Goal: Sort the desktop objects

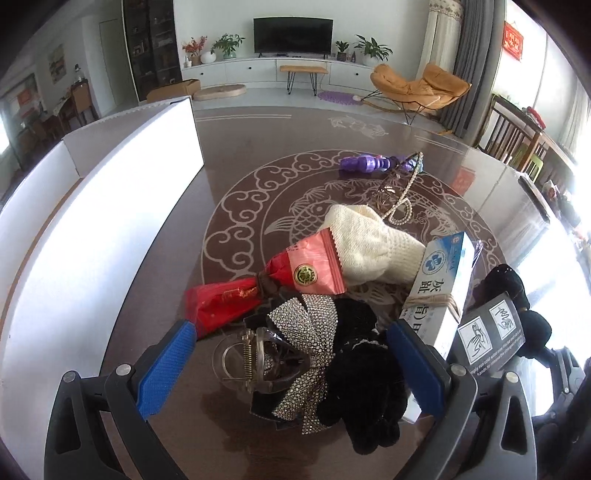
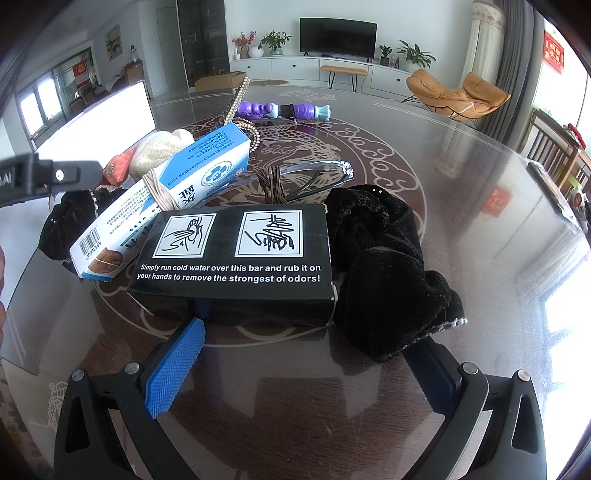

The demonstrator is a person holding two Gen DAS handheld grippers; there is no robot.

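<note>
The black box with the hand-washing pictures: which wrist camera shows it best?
The right wrist view. There the black box fills the centre, its two pictures and printed line readable, just ahead of the open right gripper. The left wrist view catches only part of it at the right edge, past a blue finger.

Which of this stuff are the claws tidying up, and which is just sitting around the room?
For sorting:
rhinestone hair clip
red packet
cream knit cloth
blue-and-white box
black box
black scrunchie
purple toy
glasses
white bin

Just around:
television
orange chair
potted plants
</note>
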